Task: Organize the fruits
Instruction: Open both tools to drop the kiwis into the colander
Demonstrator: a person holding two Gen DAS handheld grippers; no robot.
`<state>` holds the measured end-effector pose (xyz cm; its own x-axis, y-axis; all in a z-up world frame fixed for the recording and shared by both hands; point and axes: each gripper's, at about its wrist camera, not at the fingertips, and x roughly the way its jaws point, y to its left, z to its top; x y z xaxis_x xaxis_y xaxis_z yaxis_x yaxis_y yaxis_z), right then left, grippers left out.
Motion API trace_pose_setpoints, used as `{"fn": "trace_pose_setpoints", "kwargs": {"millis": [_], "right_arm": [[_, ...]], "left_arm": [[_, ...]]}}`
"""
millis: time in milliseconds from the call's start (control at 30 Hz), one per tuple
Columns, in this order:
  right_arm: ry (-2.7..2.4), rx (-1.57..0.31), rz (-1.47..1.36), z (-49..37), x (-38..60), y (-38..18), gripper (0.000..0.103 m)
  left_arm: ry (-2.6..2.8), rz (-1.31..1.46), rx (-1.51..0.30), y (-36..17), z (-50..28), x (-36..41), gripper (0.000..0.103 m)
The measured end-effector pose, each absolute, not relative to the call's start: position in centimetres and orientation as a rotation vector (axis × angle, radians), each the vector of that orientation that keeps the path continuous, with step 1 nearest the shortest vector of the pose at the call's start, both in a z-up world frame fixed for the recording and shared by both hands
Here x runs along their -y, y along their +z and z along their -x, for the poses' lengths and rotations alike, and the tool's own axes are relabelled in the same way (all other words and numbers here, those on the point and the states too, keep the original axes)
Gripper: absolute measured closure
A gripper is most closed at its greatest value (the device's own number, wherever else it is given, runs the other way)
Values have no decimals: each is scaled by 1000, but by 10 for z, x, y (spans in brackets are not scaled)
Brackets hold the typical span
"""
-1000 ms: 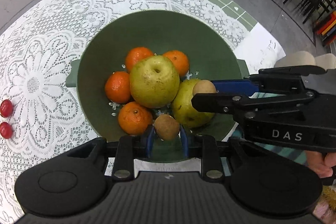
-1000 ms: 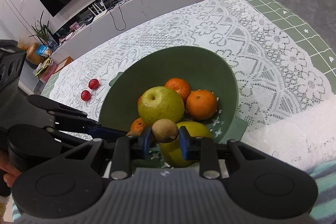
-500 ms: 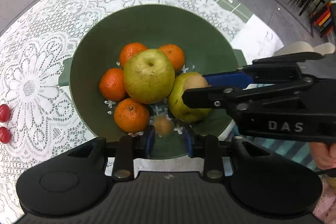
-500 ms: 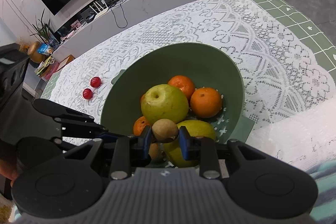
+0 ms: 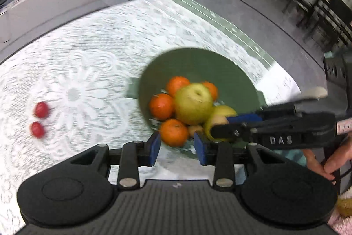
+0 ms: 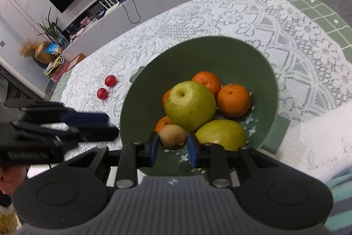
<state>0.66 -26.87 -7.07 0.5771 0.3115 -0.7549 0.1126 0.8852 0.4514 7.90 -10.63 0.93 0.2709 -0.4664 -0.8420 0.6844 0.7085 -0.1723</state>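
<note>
Two small brown fruits are in play. One brown fruit (image 6: 173, 139) is clamped between the jaws of the right gripper (image 6: 171, 145), held over the near rim of the green bowl (image 6: 242, 52), presumably for dropping in. The left gripper (image 5: 177, 148) is empty, its jaws opening with nothing between them; the other brown fruit (image 5: 195, 130) lies loose in the bowl beside an orange (image 5: 174, 132). Four oranges, a large yellow-green apple (image 6: 189, 105) and a second yellow-green fruit (image 6: 221, 134) crowd the bowl floor, so free room is judged scarce. Two red fruits (image 6: 106, 87) are left on the lace tablecloth (image 6: 220, 14), toward the table's far left edge, well apart from the bowl. Between grippers and these, nothing stands.
</note>
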Motion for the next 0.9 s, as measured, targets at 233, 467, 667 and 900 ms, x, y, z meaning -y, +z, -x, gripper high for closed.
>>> {"fn": "trace_pose_setpoints", "kwargs": {"millis": [233,467,667,900], "right_arm": [[74,-1034,-427,-16,251,-73,77],[53,-1069,-378,-19,238,-75,77],[47,-1071,-371,-19,236,-74,76],[34,-1022,-368,-15,236,-61,63]], "left_arm": [[-684,-166,-1010,8,-90,88,61],[-676,-147,-1016,5,-89,80,61],[-669,-128,-1017,5,-84,74,60],[-653,-101,-1006,8,-83,65,59]]}}
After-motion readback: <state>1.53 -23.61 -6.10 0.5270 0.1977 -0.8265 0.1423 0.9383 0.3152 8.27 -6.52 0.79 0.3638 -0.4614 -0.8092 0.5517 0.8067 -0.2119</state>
